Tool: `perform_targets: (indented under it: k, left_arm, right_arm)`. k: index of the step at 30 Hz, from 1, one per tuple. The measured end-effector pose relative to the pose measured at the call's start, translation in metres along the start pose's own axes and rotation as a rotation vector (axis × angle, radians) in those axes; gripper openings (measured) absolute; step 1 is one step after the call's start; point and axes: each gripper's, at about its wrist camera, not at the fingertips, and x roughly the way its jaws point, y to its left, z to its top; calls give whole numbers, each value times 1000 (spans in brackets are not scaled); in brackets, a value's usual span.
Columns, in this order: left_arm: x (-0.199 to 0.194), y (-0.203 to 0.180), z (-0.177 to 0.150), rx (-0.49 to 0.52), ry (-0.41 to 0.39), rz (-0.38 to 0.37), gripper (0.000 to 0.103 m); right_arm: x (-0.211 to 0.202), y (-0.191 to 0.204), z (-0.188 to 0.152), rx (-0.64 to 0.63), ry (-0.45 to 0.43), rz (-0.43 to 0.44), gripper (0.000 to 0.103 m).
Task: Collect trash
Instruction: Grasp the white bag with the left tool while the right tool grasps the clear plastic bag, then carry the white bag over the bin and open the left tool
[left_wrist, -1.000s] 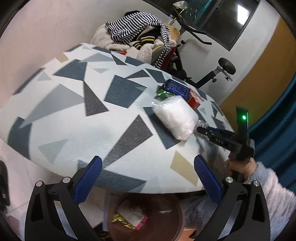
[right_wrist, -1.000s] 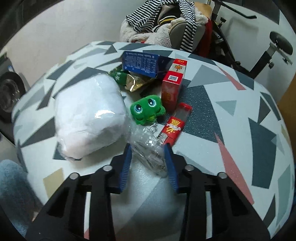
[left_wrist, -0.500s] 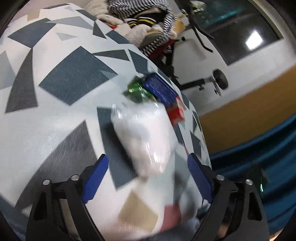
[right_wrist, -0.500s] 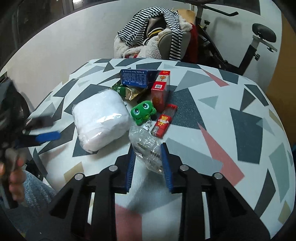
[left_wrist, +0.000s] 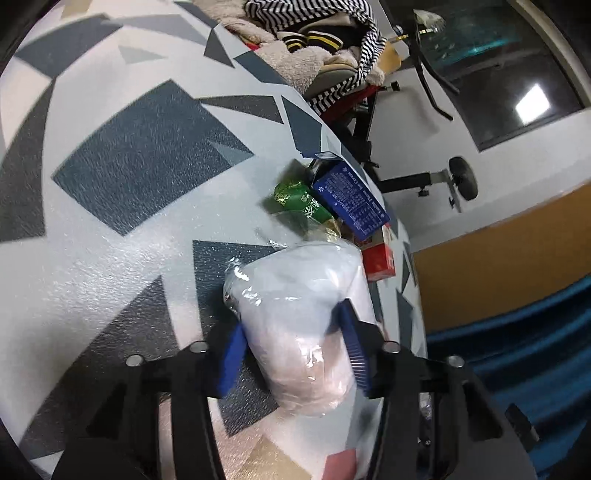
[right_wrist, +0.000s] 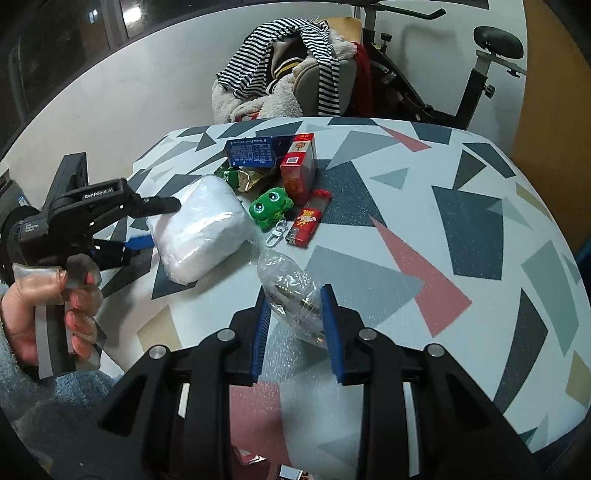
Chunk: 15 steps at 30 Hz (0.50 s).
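A white plastic-wrapped pack (left_wrist: 306, 306) lies on the patterned table (left_wrist: 140, 155). My left gripper (left_wrist: 291, 350) has its blue fingers pressed on both sides of the pack, which also shows in the right wrist view (right_wrist: 199, 229) with the left gripper (right_wrist: 147, 221) at its left end. My right gripper (right_wrist: 295, 321) is shut on a crumpled clear plastic wrapper (right_wrist: 291, 291) and holds it near the table's front edge.
Behind the pack lie a green snack bag (left_wrist: 299, 203), a blue box (right_wrist: 251, 151), a red box (right_wrist: 299, 166), a green frog keychain (right_wrist: 269, 208) and a red wrapper (right_wrist: 310, 219). A chair piled with clothes (right_wrist: 288, 74) and an exercise bike (right_wrist: 480, 74) stand beyond the table.
My left gripper moved up over the table onto the white pack and closed on it. My right gripper drew back toward the front edge with the clear wrapper.
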Motion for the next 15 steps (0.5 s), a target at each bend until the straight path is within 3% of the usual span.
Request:
perform_targets:
  k: [2, 6, 10, 15]
  left_arm:
    - [-12, -12, 0, 86, -7, 7, 34]
    - [-39, -41, -8, 285, -9, -3, 34]
    - [-70, -63, -32, 488, -9, 35, 34]
    - [-102, -67, -71, 659, 14, 63, 34]
  right_arm:
    - [-4, 1, 0, -1, -7, 2, 30]
    - [-16, 2, 0, -4, -34, 9, 30]
    - [-27, 5, 1, -3, -56, 18, 30]
    - [-39, 13, -4, -17, -70, 35, 30]
